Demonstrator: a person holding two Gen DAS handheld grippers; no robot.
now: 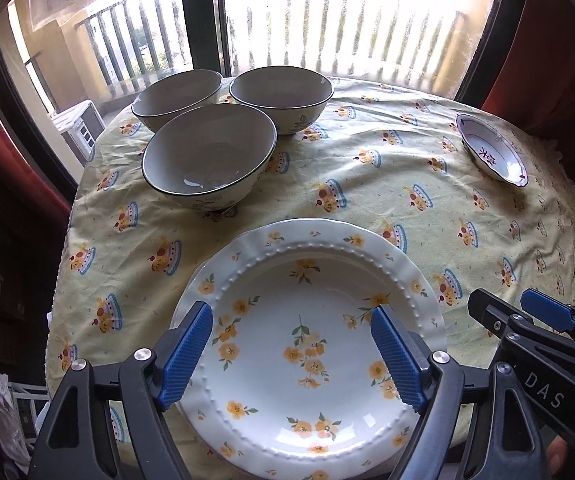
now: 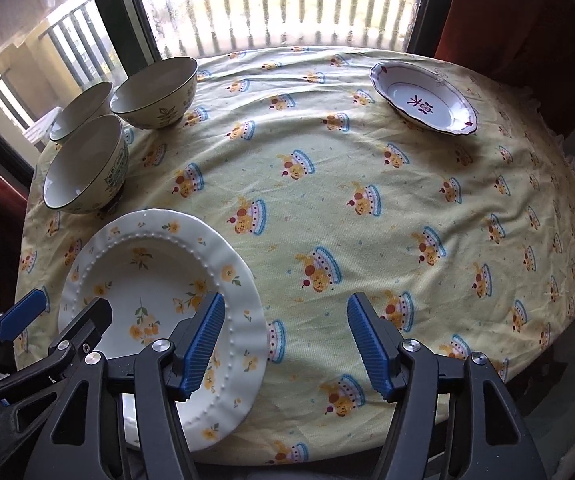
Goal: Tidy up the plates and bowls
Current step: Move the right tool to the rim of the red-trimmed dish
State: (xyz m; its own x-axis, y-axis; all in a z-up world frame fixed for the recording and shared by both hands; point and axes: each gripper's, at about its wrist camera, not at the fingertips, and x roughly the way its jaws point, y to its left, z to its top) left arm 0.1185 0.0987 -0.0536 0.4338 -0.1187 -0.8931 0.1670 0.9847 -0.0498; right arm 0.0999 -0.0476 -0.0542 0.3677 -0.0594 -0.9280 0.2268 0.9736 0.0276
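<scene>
Left gripper (image 1: 291,320): spread, above floral plate (image 1: 307,344), near left.
Right gripper (image 2: 285,320): spread, holding nothing, over tablecloth (image 2: 327,208).
Three bowls (image 1: 207,152): far left.
Small dish (image 2: 423,98): far right.

We see a soft, matt cotton-like tablecloth (image 2: 327,208), creased and printed. On it the floral plate (image 1: 311,344) looks like glazed ceramic, glossy and white, with a raised beaded ring and a fluted rim. The three bowls (image 1: 209,156) are glazed too, smooth inside and catching reflections. The small dish (image 2: 423,98) shares that shiny porcelain look. Our left gripper (image 1: 292,350) and right gripper (image 2: 285,344) are matt black plastic with ribbed blue rubbery pads (image 2: 203,346) and bright metal pivot pins.
</scene>
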